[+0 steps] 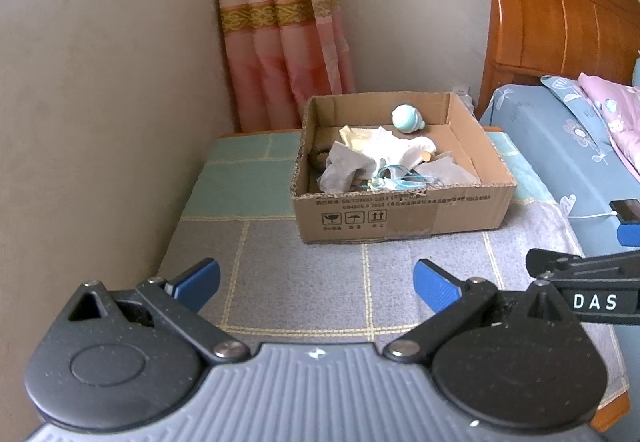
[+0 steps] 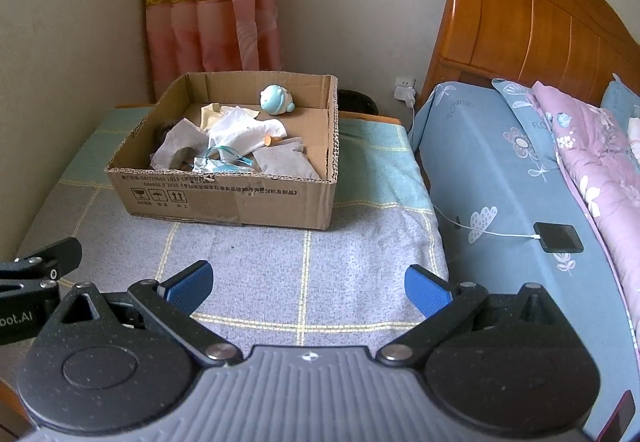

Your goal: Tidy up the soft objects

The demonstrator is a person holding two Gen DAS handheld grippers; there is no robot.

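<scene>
An open cardboard box (image 1: 400,215) (image 2: 224,201) stands on a low table covered with a checked cloth (image 1: 304,294) (image 2: 300,274). Inside it lie crumpled white and grey cloths (image 1: 376,149) (image 2: 240,131), a tangle of blue ribbon (image 1: 394,177) (image 2: 226,157) and a pale blue plush toy (image 1: 406,117) (image 2: 276,99) against the far wall. My left gripper (image 1: 316,284) is open and empty, low over the cloth in front of the box. My right gripper (image 2: 308,288) is open and empty beside it, also short of the box.
A bed with a blue flowered sheet (image 2: 500,177) and a pink quilt (image 2: 592,145) lies to the right, with a wooden headboard (image 2: 532,21). A phone (image 2: 558,237) on a white cable rests on the bed. A pink curtain (image 1: 280,21) hangs behind the table.
</scene>
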